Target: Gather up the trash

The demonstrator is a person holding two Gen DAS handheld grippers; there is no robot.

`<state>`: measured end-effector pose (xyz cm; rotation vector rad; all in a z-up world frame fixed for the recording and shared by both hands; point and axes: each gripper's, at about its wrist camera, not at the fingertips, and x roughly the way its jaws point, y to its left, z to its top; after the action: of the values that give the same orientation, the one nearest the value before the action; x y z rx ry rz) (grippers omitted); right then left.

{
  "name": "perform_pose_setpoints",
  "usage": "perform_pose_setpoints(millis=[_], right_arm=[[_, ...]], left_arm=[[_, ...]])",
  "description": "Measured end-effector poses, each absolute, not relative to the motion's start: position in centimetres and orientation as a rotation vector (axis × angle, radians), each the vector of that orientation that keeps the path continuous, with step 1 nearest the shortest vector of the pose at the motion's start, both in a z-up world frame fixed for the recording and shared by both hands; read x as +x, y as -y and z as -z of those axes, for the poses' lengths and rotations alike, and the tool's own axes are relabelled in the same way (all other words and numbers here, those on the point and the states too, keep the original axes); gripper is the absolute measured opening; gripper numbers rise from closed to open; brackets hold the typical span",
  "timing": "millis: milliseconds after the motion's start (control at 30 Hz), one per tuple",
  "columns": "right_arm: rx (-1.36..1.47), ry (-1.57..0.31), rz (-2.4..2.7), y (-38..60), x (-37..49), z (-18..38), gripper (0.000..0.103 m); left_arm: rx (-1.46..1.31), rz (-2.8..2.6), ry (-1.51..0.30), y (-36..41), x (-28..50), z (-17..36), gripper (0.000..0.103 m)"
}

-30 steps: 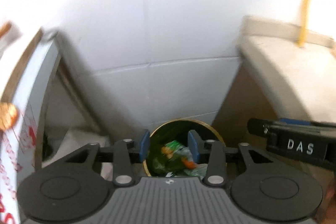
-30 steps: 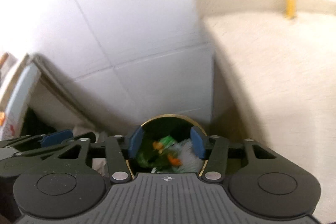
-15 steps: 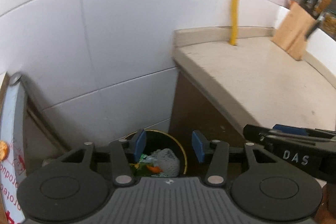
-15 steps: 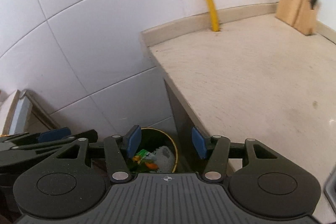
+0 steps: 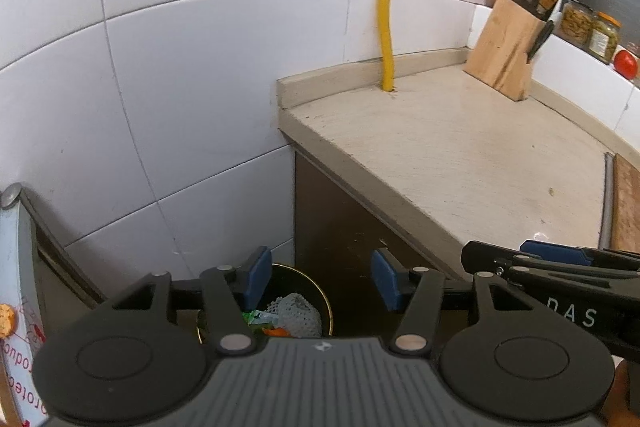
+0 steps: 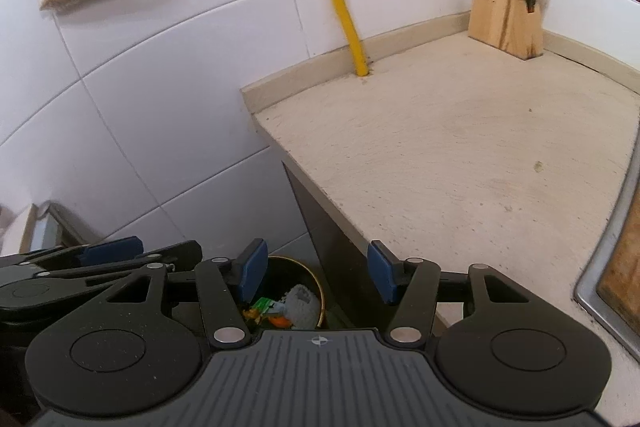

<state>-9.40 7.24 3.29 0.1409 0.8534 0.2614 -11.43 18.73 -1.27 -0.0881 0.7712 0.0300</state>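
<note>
Both empty-handed, the left gripper (image 5: 318, 281), its jaws opening, and the right gripper (image 6: 314, 273), spread wide, are hovering above the trash bin (image 5: 326, 301), where wrappers (image 6: 266, 306) are lying, apparently already dropped.

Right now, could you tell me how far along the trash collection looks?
Done: wrappers and a grey net lie in the bin beside the counter. In hand: nothing; the left gripper is opening empty, the right gripper is open. Left: no trash shows on the counter.
</note>
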Motion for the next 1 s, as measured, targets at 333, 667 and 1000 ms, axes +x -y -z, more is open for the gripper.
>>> perform_pose_setpoints(millis=[333,667,1000], right_arm=[[0.173,-0.813,-0.246,-6.6,-11.2,-4.8,0.063],[0.164,-0.794,-0.226,-6.5,-12.1,-5.4,0.063],[0.159,-0.806,-0.206,-6.5,-12.9,-5.3,0.063]], left_arm=[[-0.088,-0.036,-0.722,-19.0,-12.9,0.5,0.073],[-0.089,-0.024,-0.716,-18.9,-13.3,0.2,0.073],[-0.077,-0.016,-0.738,-18.6,-13.9,0.4,0.073]])
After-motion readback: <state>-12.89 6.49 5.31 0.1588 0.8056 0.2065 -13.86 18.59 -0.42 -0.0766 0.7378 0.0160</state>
